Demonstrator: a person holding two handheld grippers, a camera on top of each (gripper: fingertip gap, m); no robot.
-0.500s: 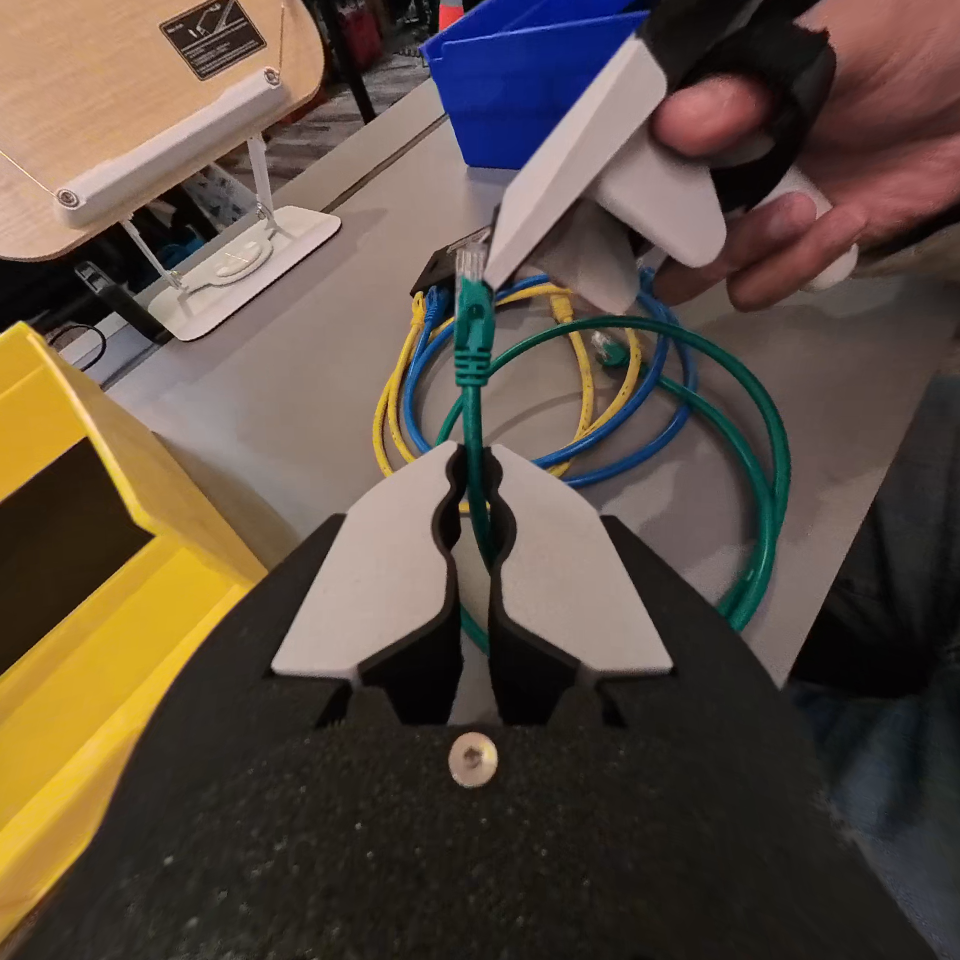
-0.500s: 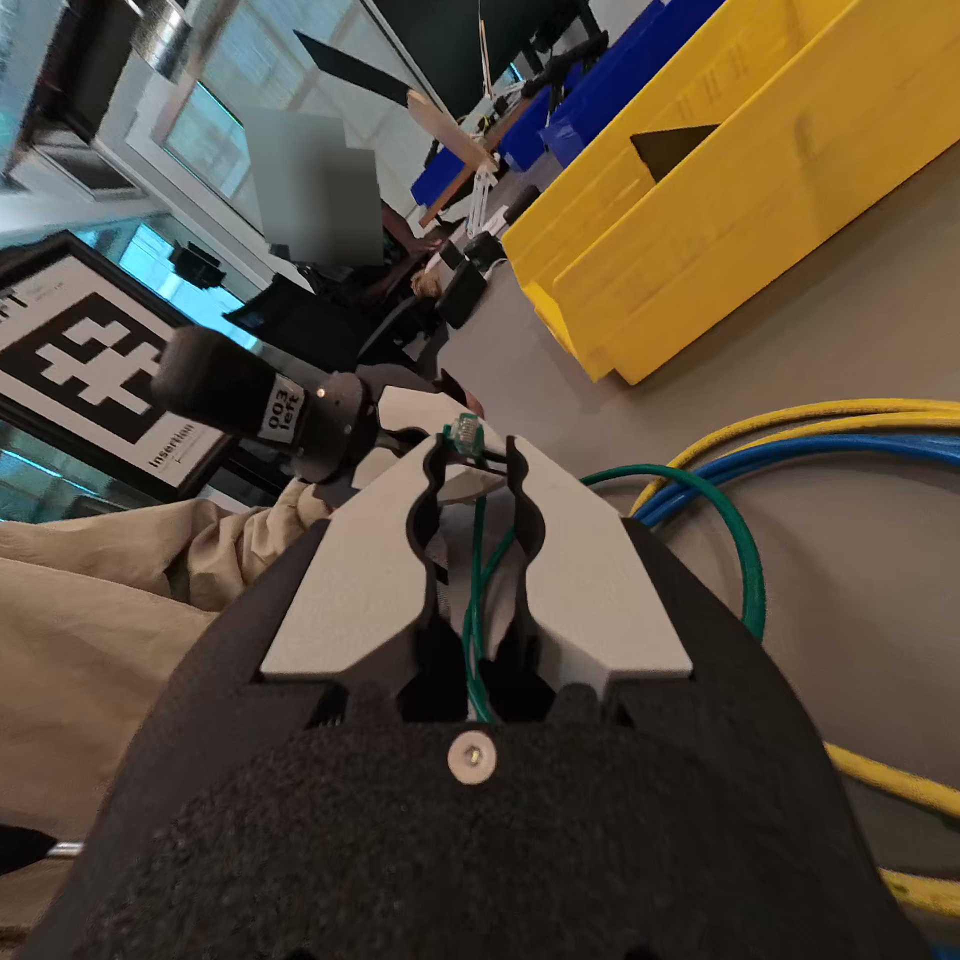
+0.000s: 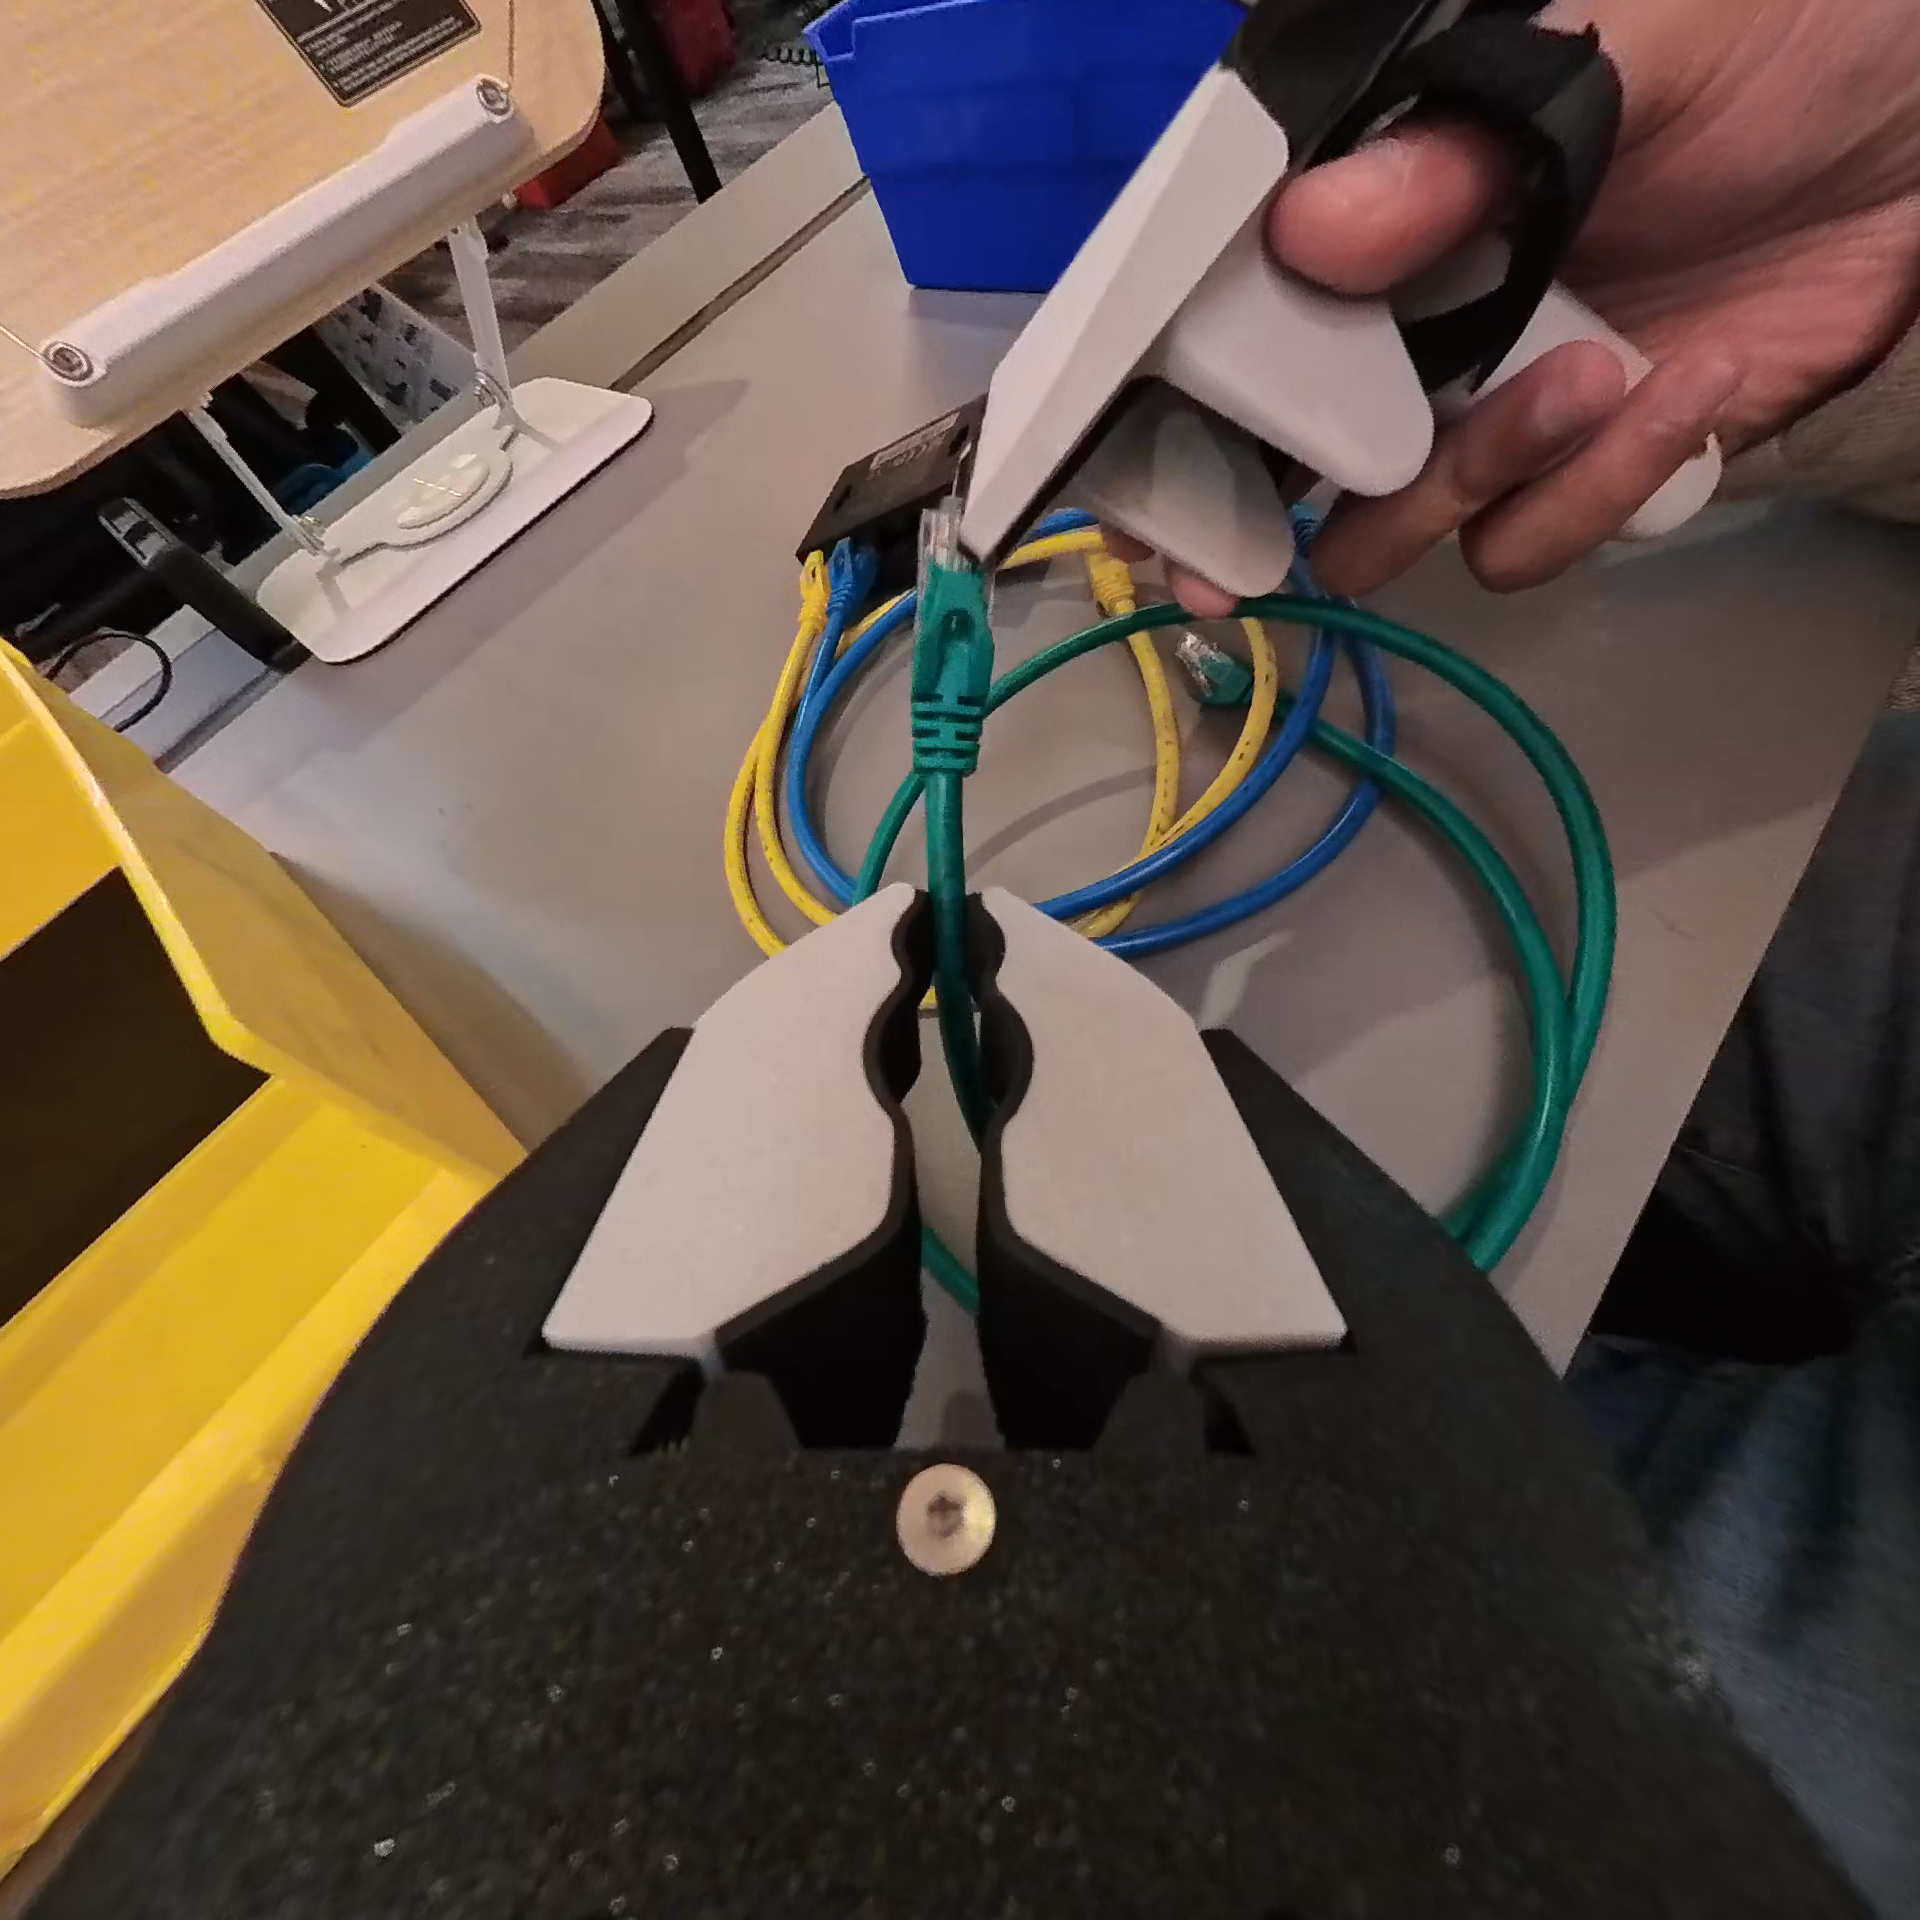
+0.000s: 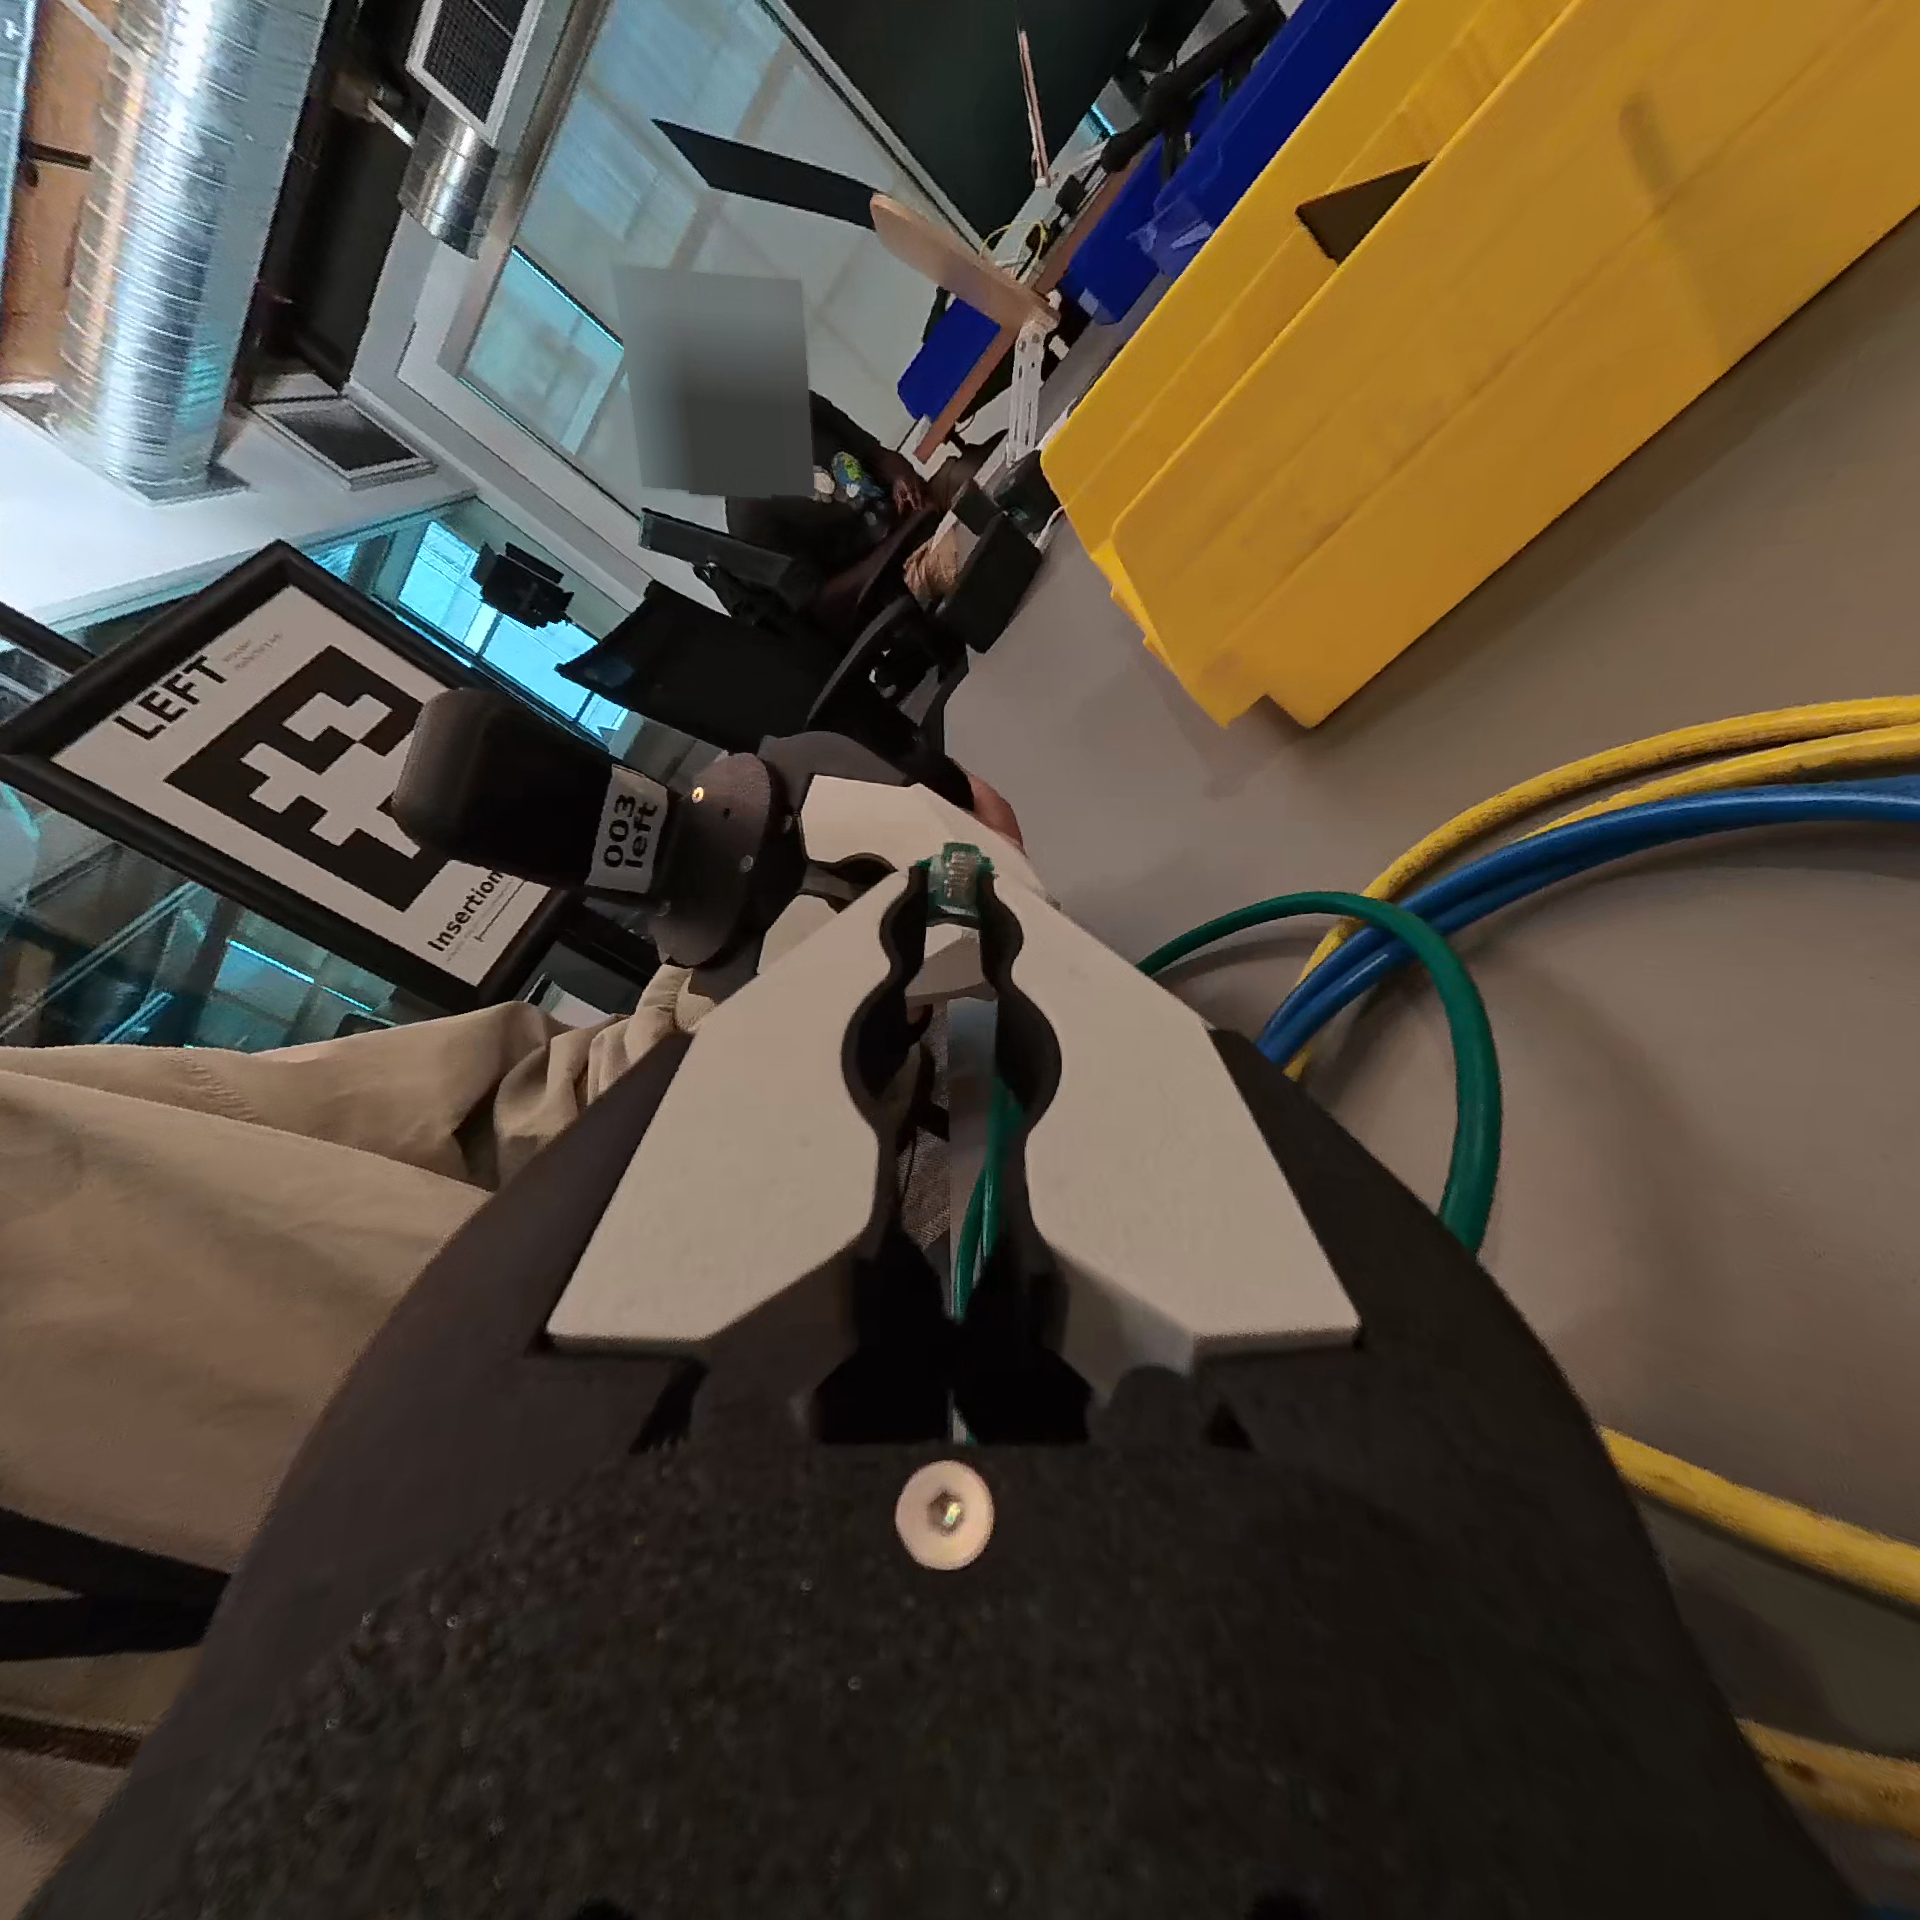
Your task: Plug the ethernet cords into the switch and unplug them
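Observation:
A green ethernet cord (image 3: 1558, 935) lies looped on the grey table. My left gripper (image 3: 951, 914) is shut on it a short way below its green plug (image 3: 951, 634), which stands up. My right gripper (image 3: 971, 540) comes in from the upper right and pinches the plug's clear tip. In the right wrist view the plug (image 4: 954, 871) sits between my right gripper's (image 4: 956, 888) nearly closed tips. The small black switch (image 3: 883, 483) lies just behind. A blue cord (image 3: 1351, 790) and a yellow cord (image 3: 753, 831) are coiled there, with plugs at the switch's front.
A yellow bin (image 3: 208, 1195) stands close on the left and a blue bin (image 3: 987, 156) behind the switch. A wooden board on a white stand (image 3: 468, 520) is at the far left. The table edge (image 3: 1714, 935) runs down the right, next to a person's leg. About 5 centimeters separates my left fingertips from my right.
My right gripper's fingertips have closed in on the green plug's tip. The plug now leans slightly to the left. My left gripper keeps its hold on the cord.

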